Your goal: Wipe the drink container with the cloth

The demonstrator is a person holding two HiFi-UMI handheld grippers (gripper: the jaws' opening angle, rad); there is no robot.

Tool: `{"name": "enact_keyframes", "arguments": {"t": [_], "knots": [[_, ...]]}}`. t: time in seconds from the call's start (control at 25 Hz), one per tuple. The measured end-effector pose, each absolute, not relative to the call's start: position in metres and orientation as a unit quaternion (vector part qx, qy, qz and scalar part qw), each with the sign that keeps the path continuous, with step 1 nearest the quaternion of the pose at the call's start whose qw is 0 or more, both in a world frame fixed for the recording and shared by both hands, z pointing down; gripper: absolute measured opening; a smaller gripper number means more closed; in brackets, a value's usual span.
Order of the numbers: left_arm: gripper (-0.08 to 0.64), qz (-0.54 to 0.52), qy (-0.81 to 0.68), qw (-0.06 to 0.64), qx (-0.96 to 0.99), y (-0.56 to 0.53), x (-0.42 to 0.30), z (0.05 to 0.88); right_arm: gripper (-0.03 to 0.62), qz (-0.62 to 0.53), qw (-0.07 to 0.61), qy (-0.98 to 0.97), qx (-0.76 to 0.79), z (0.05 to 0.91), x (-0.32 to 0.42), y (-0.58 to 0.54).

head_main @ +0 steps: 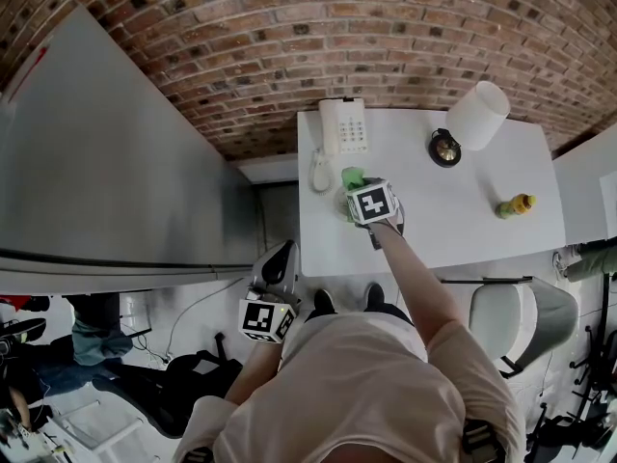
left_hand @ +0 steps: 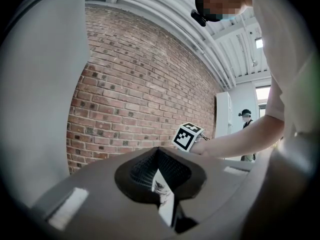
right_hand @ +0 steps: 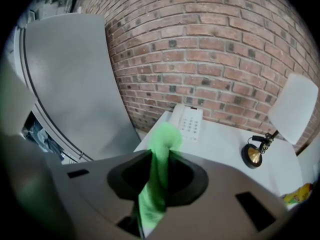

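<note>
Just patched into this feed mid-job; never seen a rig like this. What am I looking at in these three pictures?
No robot here: a person holds a two-jaw gripper in each hand. The head view looks down from the person's head; the other two look along each gripper's own jaws. The right gripper is shut on a green cloth over the white table. The left gripper hangs beside the table, jaws together, nothing in them. On the table: a telephone, a lamp and the drink bottle.
</note>
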State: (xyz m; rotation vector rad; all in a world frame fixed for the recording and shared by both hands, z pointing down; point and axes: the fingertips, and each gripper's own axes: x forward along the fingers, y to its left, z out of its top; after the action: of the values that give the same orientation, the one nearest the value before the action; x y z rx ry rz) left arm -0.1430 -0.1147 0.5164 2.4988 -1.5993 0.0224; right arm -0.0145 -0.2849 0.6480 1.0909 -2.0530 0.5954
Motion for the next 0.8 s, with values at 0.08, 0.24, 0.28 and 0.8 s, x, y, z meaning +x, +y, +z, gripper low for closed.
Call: {"name": "enact_keyframes", "arguments": {"t": [0.08, 0.24, 0.28, 0.8], "knots": [[0.009, 0.006, -0.537, 0.087, 0.839, -0.115, -0.144, 0.516, 0.066, 0.215, 0.364, -0.804, 0.418, 0.645, -0.02, -0.286], [0.009, 0.006, -0.538, 0.087, 0.839, -0.116, -0.144, 0.516, 0.066, 0.182, 0.378, -0.811, 0.407, 0.642, -0.026, -0.286], [0.009, 0.006, -0.538, 0.087, 0.839, -0.116, -0.144, 0.516, 0.066, 0.178, 0.379, -0.812, 0.406, 0.641, -0.028, -0.285], [0.009, 0.004, -0.54, 0.089, 0.837, -0.115, -0.146, 0.517, 0.066, 0.045, 0.443, -0.82, 0.361, 0.645, -0.051, -0.273]]}}
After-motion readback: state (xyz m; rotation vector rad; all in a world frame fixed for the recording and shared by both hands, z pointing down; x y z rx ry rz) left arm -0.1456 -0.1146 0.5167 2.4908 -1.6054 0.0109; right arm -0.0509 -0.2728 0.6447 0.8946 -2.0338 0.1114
